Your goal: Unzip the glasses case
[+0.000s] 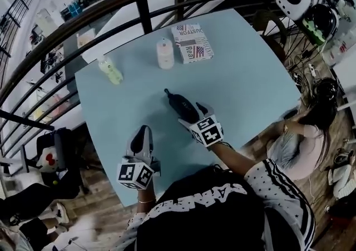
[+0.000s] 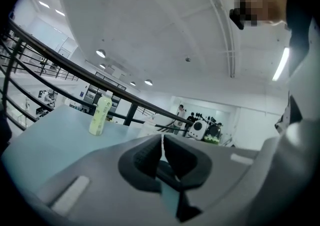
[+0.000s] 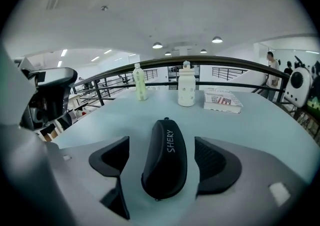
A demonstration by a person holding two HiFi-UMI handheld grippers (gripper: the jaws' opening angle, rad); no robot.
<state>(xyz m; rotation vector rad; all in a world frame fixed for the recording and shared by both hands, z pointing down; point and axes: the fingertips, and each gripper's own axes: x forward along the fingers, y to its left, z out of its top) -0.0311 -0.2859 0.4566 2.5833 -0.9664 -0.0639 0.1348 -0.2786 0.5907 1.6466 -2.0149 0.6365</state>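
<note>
Two pairs of tongs were in play, and neither had hold of anything. The right tongs stood spread wide to either side of the glasses case. Their pads were clear of its flanks, with a strip of bench showing on both sides. The left tongs were pressed together on nothing, over the near part of the bench, left of the case and apart from it.

As to progress, the job looked not yet begun. The black case lay flat on the pale blue bench, and its shell looked closed all round as far as the views showed, with no gap along the seam. Everything was left to do: steady the case, find the zip pull and run it round. Where the pull sat I could not tell. A small tab showed at the far tip and a speck at the near end, both too small to name.

The case's long axis ran straight along the line of the right tongs. Its near end lay between the jaws, and its narrower far end pointed away toward the white bottle and the book. In the head view it lay on a diagonal, far tip up and left, near end down and right. The white lettering on its top ran lengthwise.
</note>
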